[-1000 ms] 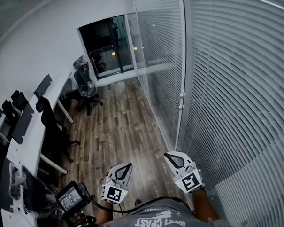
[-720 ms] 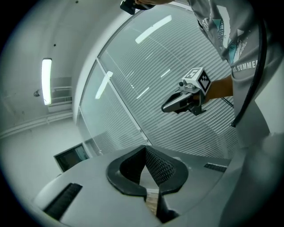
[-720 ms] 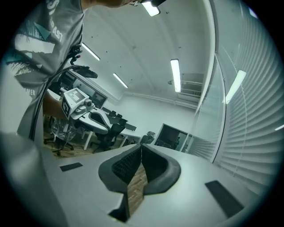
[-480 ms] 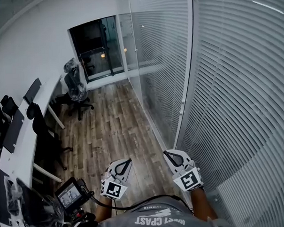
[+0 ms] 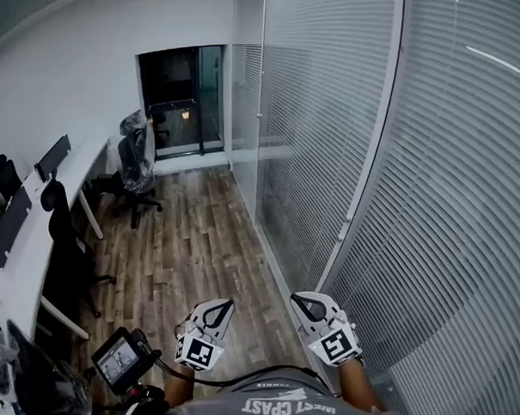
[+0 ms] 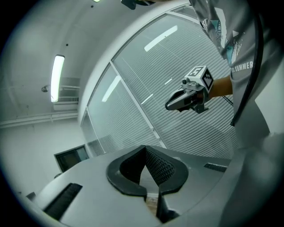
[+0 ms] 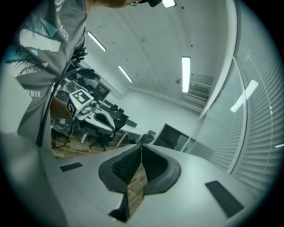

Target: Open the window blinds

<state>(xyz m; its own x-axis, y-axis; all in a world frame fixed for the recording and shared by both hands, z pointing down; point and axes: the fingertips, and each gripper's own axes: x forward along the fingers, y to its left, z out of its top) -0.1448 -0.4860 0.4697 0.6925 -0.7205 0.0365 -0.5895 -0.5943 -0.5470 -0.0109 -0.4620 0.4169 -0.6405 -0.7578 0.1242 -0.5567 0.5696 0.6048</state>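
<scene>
White slatted blinds (image 5: 465,176) hang shut behind the glass wall on the right, divided by a white upright post (image 5: 370,172). Both grippers are held low in front of the person, level, over the wooden floor. My left gripper (image 5: 216,313) is shut with nothing in it. My right gripper (image 5: 302,302) is likewise shut and empty, a short way left of the post's foot and apart from the blinds. In the left gripper view the blinds (image 6: 133,115) fill the background behind the right gripper (image 6: 171,105). The right gripper view has the blinds (image 7: 262,133) at its right edge and the left gripper (image 7: 108,120) at its left.
A long white desk (image 5: 30,255) with dark monitors and office chairs (image 5: 136,160) runs along the left wall. A dark glass door (image 5: 182,98) closes the far end. Wooden floor (image 5: 184,249) lies between desk and glass wall. A small camera with a lit screen (image 5: 119,359) hangs at lower left.
The person has moved forward along the glass wall, carrying both grippers along. The post and blinds now stand closer on the right. Both grippers stayed shut.
</scene>
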